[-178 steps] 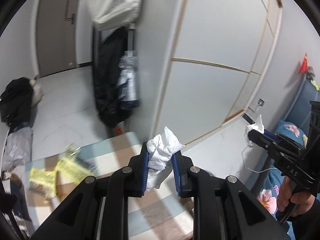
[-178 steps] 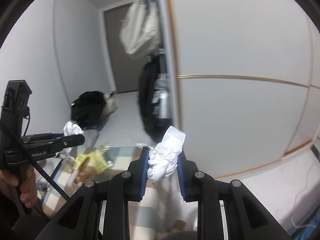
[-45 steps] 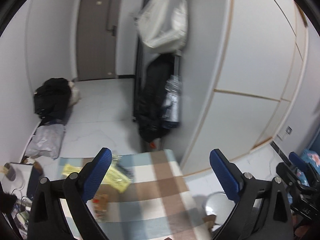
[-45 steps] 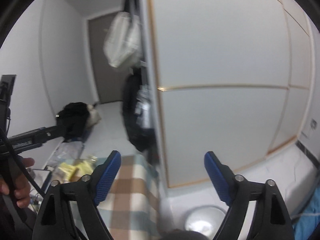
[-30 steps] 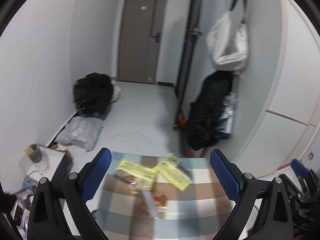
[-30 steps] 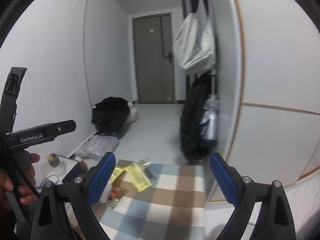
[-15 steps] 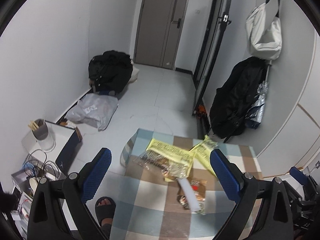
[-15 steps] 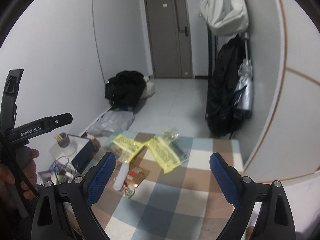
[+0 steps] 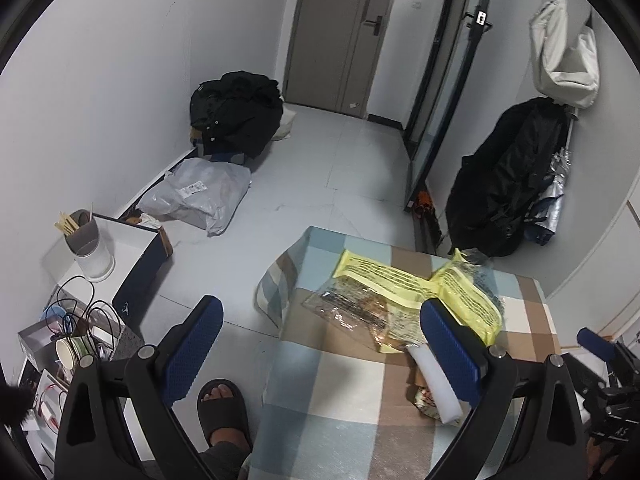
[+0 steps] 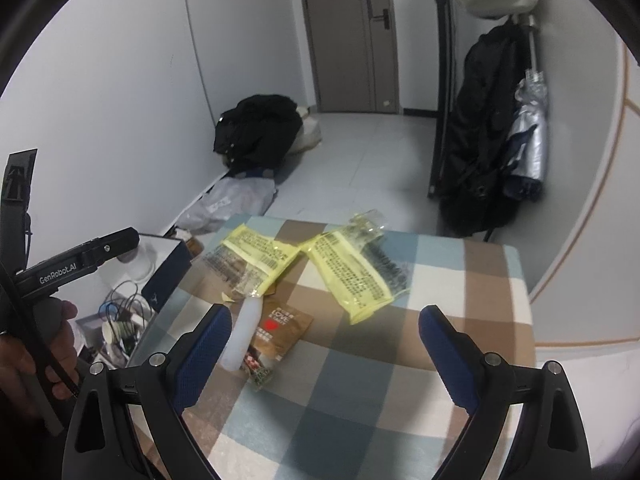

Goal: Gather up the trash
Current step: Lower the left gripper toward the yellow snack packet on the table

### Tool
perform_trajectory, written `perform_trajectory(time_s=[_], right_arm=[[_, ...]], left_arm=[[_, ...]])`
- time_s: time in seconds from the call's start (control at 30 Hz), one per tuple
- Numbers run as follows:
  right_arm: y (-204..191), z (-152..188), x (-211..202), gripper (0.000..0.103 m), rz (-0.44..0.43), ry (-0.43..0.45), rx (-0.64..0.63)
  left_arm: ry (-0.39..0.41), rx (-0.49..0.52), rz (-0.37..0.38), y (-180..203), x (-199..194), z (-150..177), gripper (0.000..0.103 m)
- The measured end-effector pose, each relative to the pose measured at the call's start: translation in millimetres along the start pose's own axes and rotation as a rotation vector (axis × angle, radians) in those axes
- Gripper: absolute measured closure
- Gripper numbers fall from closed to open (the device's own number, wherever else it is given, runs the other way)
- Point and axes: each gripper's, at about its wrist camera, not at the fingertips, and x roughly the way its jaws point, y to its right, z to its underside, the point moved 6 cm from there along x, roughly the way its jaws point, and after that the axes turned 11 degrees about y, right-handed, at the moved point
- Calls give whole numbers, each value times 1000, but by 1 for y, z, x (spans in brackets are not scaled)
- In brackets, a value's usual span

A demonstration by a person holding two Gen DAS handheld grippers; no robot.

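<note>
Both my grippers are spread wide and empty. My right gripper hangs over the checked tablecloth, my left gripper over its left edge, partly above the floor.

The trash lies in 1 cluster on the cloth. From my right gripper, the white tube sits at about 10 o'clock, just past my left fingertip, with its long axis running roughly 12 to 6, tilted slightly toward 1. The brown packet touches it on the right, at about 11 o'clock. The 2 yellow bags lie farther out, at 11 to 12 o'clock.

From my left gripper the white tube is at 4 o'clock, half hidden behind my right fingertip.

I judge the right gripper nearer and better lined up: a short shift toward 10 o'clock would put the tube between its fingers, across its width.
</note>
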Motion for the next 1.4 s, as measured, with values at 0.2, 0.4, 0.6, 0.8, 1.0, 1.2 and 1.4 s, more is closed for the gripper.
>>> perform_trajectory(time_s=[0.2,0.4,0.6,0.8,1.0,1.2,1.4], right_arm=[[-23,4,39,14,-69,-94,1],[-49,18,78,26,-112,-203,-25],[-71,41,101,44,-132,-292,-56],[-73,57,106,65,-117,-319,-61],[-67,58,100,84,-115,-322,-50],[-59,62,88,86,-130,-333,-8],[-46,65,59,86,-133,-324,15]], left_arm=[[-35,-54,7,-16,8,0,6],[-82,-123,-11,-32,16,3,6],[-116,-196,-7,-43,21,5,6],[-133,-240,10,-45,24,6,6],[-143,-239,17,-43,25,7,6],[-152,-224,8,-42,28,9,6],[-160,-210,22,-34,27,12,6]])
